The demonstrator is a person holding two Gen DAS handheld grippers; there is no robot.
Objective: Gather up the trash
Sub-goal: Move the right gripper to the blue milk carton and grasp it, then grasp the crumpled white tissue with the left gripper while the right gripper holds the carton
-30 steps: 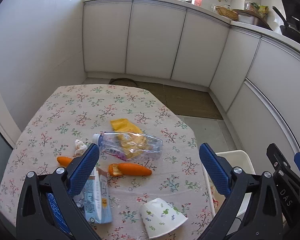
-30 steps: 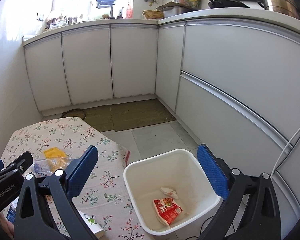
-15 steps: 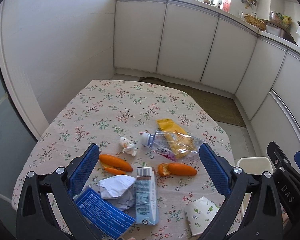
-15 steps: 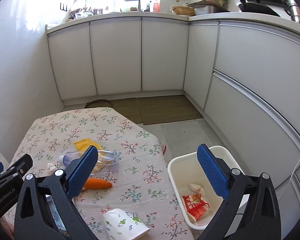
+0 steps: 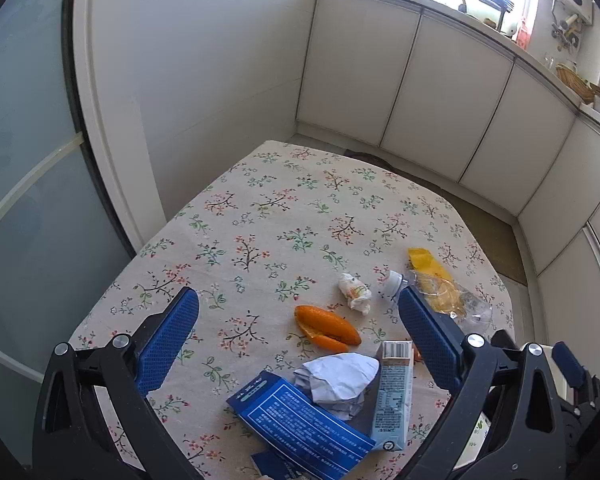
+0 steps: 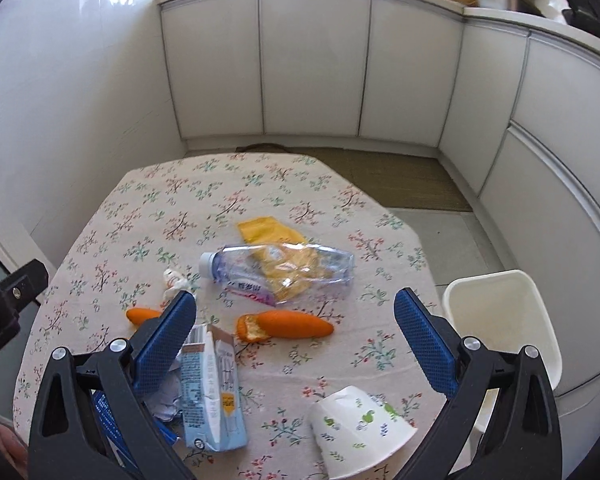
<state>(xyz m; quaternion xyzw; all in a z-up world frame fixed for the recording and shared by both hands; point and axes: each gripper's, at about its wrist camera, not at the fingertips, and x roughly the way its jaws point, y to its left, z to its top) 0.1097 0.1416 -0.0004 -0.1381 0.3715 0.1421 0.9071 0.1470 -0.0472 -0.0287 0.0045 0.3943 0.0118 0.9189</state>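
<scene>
— Where do we stand?
— Our left gripper (image 5: 298, 334) and right gripper (image 6: 295, 334) both hover with fingers wide, holding nothing.
— The trash?
— Bottle (image 6: 278, 270), carton (image 6: 212, 392), cup (image 6: 356, 426) lie on the surface (image 6: 228, 192); bin (image 6: 504, 320) right.

Left wrist view: high over near-left edge of surface (image 5: 260, 208), angled down, facing wall and cabinet corner. Right wrist view: lower, nearer, facing cabinets, white bin (image 6: 500, 320) at right. Both share plastic bottle (image 5: 456, 300) (image 6: 284, 268), milk carton (image 5: 392, 396) (image 6: 212, 392), orange peel (image 5: 326, 328) (image 6: 140, 315), crumpled paper (image 5: 336, 380) (image 6: 165, 397).
</scene>
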